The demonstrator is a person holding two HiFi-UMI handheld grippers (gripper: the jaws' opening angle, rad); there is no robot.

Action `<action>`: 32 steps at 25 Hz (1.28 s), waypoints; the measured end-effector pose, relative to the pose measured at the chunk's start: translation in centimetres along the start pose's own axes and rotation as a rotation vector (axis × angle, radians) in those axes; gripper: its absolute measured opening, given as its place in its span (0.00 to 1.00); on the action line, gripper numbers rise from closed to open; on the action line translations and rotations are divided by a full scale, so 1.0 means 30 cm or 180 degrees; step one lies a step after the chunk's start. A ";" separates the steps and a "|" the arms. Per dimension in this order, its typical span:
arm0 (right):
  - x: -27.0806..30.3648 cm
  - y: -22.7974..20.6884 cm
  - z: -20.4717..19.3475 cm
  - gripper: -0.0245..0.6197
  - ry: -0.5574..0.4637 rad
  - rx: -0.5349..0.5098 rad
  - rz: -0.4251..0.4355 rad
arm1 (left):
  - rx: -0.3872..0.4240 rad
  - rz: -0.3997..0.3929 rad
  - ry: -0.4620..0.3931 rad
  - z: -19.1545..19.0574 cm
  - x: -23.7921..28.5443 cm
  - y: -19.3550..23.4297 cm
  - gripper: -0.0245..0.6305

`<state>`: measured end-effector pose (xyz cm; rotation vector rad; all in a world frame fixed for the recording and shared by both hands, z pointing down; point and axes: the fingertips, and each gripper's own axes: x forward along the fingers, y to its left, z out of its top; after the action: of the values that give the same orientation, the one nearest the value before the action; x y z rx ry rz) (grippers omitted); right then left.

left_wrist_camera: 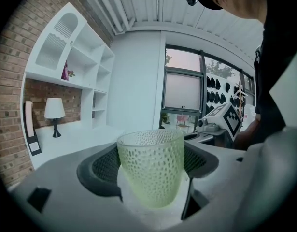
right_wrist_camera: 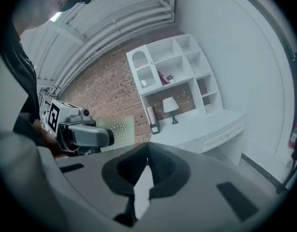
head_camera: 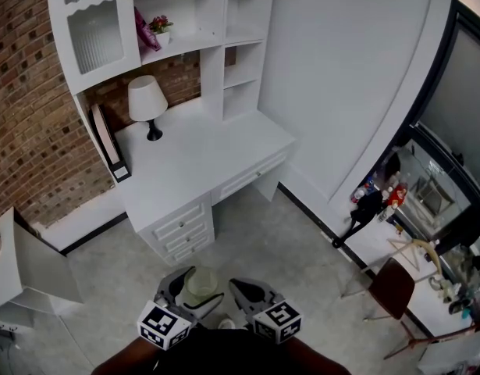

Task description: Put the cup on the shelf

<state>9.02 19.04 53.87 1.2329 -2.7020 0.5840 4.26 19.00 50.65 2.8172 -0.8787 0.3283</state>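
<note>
A pale green dimpled glass cup (left_wrist_camera: 151, 166) stands upright between the jaws of my left gripper (left_wrist_camera: 152, 164), which is shut on it. The head view shows the cup (head_camera: 200, 285) low in the picture in my left gripper (head_camera: 191, 293), over the floor in front of the desk. My right gripper (head_camera: 245, 298) hangs beside it with its jaws shut and nothing in them (right_wrist_camera: 147, 166). The white shelf unit (head_camera: 193, 30) rises above the desk (head_camera: 200, 162) against the brick wall. In the right gripper view the cup (right_wrist_camera: 116, 130) shows behind the left gripper.
A white lamp (head_camera: 148, 104) and an upright book (head_camera: 107, 141) stand on the desk. A small flower pot (head_camera: 161, 31) and a pink thing sit on a shelf. Drawers (head_camera: 181, 229) face me. A brown chair (head_camera: 392, 287) and a cluttered table are at right.
</note>
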 end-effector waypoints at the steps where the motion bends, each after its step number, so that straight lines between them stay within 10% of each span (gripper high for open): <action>1: 0.004 -0.014 0.003 0.05 0.0009 0.0015 0.0009 | -0.0016 0.0007 0.0026 -0.002 0.009 0.006 0.63; 32: 0.365 -0.340 0.146 0.05 0.0350 -0.0182 -0.0156 | -0.0120 -0.0032 -0.0043 0.078 0.298 0.461 0.63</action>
<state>9.61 3.57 55.71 1.2121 -2.5727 0.5474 3.82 2.46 52.07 2.7916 -0.8641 0.2884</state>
